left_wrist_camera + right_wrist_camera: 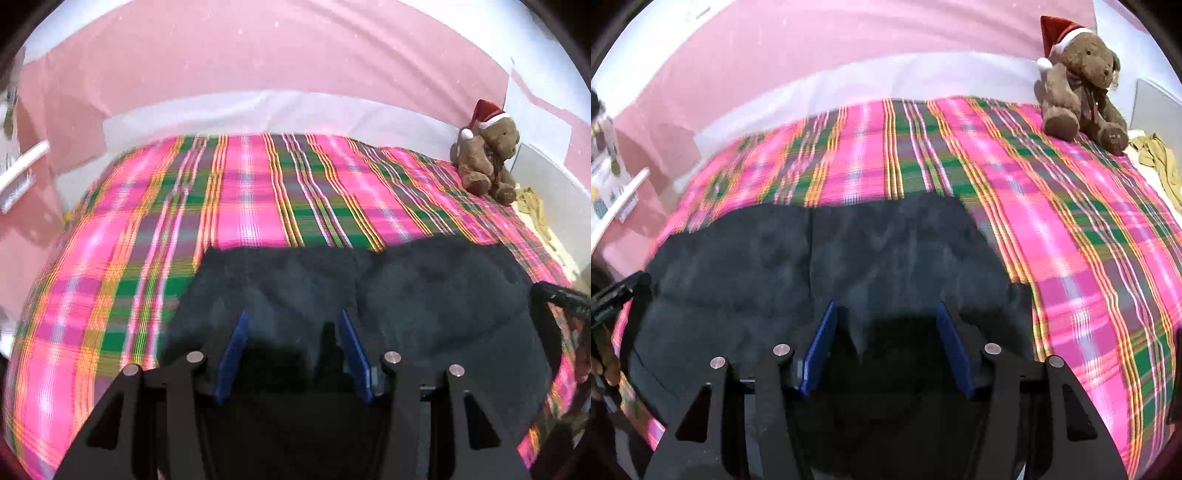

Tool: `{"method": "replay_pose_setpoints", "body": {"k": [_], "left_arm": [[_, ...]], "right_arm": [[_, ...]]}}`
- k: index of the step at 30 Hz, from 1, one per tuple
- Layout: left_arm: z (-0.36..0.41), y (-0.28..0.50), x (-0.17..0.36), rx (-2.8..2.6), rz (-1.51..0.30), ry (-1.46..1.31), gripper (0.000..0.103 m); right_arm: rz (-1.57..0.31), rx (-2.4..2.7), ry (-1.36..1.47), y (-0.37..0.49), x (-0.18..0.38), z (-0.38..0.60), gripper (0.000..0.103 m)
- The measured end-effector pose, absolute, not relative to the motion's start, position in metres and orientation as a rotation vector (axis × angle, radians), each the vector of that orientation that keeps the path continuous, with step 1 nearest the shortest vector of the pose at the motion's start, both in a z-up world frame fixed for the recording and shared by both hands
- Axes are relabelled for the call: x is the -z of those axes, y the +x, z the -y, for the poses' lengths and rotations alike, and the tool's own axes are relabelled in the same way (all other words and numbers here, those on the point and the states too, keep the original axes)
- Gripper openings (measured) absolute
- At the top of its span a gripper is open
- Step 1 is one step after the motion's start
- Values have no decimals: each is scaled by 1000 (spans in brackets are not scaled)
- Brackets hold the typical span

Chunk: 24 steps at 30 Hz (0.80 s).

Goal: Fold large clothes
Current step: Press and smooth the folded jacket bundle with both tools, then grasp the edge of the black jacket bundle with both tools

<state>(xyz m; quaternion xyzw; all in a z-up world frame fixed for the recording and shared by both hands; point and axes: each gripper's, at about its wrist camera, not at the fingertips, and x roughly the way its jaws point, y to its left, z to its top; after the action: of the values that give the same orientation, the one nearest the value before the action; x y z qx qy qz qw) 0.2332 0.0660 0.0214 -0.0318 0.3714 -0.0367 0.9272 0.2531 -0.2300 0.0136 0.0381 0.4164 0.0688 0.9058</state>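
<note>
A large dark grey garment [424, 288] lies spread over the near part of a bed with a pink plaid cover [258, 192]. My left gripper [292, 323] sits over its near left portion. Its blue pads stand partly apart, with a bunched, shadowed fold of the cloth filling the gap. In the right wrist view the same garment [757, 258] stretches off to the left. My right gripper [884, 314] has a pointed fold of it raised between its blue pads. The plaid cover [1089, 240] shows bare to the right.
A brown teddy bear in a red Santa hat [487, 155] [1082, 85] sits at the bed's far right corner, with a crumpled yellow cloth [1160, 158] beside it. A pink wall rises behind the bed. A hand [602, 362] holding the other gripper's black frame shows at the left edge.
</note>
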Motion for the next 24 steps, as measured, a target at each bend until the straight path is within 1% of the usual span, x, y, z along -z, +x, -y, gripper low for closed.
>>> {"method": "replay_pose_setpoints", "body": {"k": [2,4,6,10,20,24], "left_arm": [[-70,257,-10,68,-804,-56,53],[-76,274,12,45,-859,-58,53],[-79,277,28,56,-859,-86,53],[-76,277,42,48,-834,-95,53],[-74,281,41,35,-858,-83,54],[-74,276,20,30,-854,-50,53]], "right_arm": [[-879,-139,65,271,-12,231,57],[-946,-118,73,296,7,239,57],[-985,-98,69,308,24,245,56],[-995,-91,109,318,49,260,55],[-1001,-59,51,320,50,252,55],[-987,-36,69,314,34,252,54]]}}
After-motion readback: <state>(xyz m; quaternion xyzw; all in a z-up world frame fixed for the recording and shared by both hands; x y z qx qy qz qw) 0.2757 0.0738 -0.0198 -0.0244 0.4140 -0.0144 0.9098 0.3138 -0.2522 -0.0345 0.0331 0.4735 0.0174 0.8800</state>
